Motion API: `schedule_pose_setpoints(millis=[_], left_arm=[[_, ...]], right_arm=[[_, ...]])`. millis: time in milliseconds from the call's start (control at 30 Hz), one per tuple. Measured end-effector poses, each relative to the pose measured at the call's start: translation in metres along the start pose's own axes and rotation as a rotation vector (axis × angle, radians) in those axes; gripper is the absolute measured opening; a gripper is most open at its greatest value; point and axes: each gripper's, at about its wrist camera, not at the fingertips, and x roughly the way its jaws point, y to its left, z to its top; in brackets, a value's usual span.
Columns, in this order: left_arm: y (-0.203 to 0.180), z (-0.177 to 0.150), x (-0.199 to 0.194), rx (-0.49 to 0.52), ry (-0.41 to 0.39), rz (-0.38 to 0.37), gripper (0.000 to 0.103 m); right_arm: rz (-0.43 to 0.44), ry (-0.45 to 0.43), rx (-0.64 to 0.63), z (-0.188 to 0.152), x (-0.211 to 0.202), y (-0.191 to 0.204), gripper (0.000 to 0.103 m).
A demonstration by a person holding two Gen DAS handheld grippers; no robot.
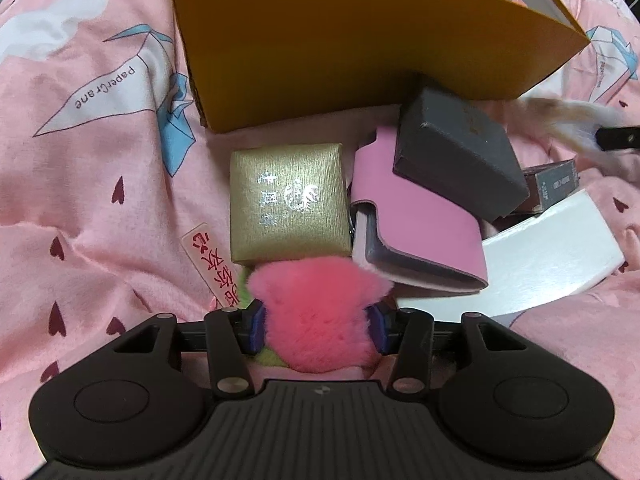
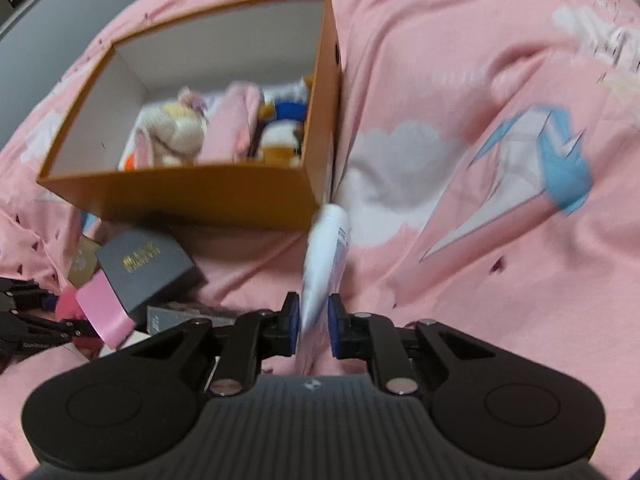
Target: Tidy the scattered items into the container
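My left gripper (image 1: 316, 326) is shut on a pink fluffy plush toy (image 1: 316, 312), low over the bed in front of the orange box (image 1: 320, 64). Ahead of it lie a gold box (image 1: 286, 206), a pink wallet (image 1: 416, 220), a dark grey box (image 1: 456, 148) and a white box (image 1: 552, 252). My right gripper (image 2: 314, 322) is shut on a white tube (image 2: 326, 256), held near the front right corner of the orange box (image 2: 192, 192), which holds plush toys (image 2: 180, 132). The view is blurred by motion.
Everything rests on a pink bedspread (image 1: 80, 160) with paper-crane prints. A small label with red characters (image 1: 212, 264) lies left of the plush toy. A small dark carton (image 1: 556, 184) lies by the white box. The left gripper shows at the left edge of the right wrist view (image 2: 24, 320).
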Motion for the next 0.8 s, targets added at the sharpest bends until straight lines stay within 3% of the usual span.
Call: schedule_pose_setpoints(millis=[167,367,600,633,667,800], left_arm=[[-0.009,-0.003,-0.001,0.049,-0.002,0.049,0.055],[-0.007,-0.008,-0.010,-0.001,-0.051,0.042,0.049],[0.005,-0.022,-0.041,-0.069,-0.140,-0.003,0.041],[0.006,-0.025,-0.046,-0.078,-0.154,-0.011,0.032],[0.007,-0.027,-0.052,-0.084,-0.171,-0.019,0.010],[0.002,-0.026,-0.058,-0.079,-0.177,-0.022,0.009]], right_arm=[[-0.025,0.037,-0.010,-0.014,0.023,0.006,0.026],[-0.042,-0.027,0.012,-0.014,0.012,0.004,0.026],[-0.018,-0.108,0.003,-0.003,-0.004,0.015,0.049],[-0.011,-0.117,-0.006,-0.002,-0.006,0.019,0.051],[-0.006,-0.127,-0.015,-0.001,-0.007,0.023,0.053],[-0.027,-0.159,-0.050,0.006,-0.006,0.037,0.053]])
